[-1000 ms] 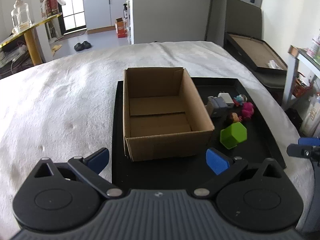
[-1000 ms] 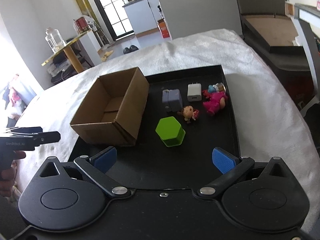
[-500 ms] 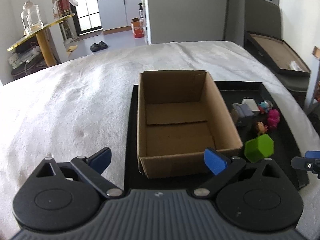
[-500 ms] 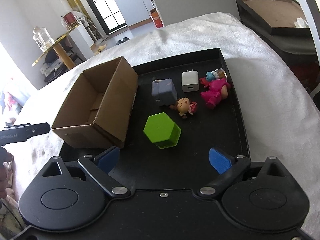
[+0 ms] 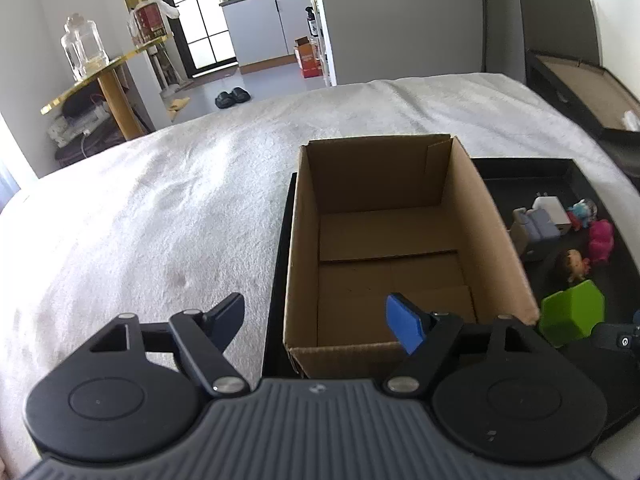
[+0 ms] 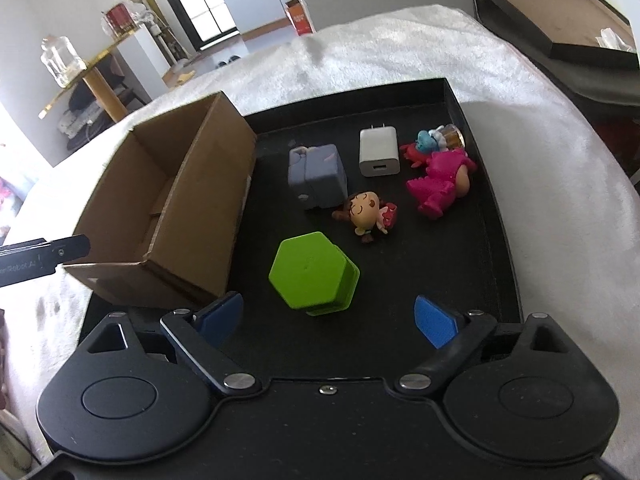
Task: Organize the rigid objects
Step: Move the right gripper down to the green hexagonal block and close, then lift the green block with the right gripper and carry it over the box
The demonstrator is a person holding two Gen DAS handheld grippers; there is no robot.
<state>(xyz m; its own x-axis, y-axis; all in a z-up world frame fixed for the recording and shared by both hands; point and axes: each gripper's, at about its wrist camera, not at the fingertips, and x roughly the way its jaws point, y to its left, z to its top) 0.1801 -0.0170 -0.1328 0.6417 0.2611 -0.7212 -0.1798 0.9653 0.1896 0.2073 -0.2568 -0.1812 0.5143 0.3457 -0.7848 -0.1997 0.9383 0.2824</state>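
Note:
An empty open cardboard box (image 5: 392, 240) (image 6: 168, 208) stands on the left of a black tray (image 6: 496, 216). Beside it on the tray lie a green hexagonal block (image 6: 312, 276) (image 5: 570, 312), a grey-blue block (image 6: 318, 176), a white charger (image 6: 379, 151), a small doll figure (image 6: 366, 214), a pink toy (image 6: 440, 184) and a small blue figure (image 6: 430, 139). My left gripper (image 5: 316, 326) is open and empty over the box's near left corner. My right gripper (image 6: 326, 320) is open and empty, just in front of the green block.
The tray lies on a white blanket (image 5: 160, 208) over a bed. A gold side table with a glass jar (image 5: 82, 50) stands far left. A dark flat case (image 6: 560, 20) sits at the far right beyond the bed.
My left gripper has moved left and nearer the box, so the box now fills the middle of its view. My right gripper has moved forward and down toward the green block.

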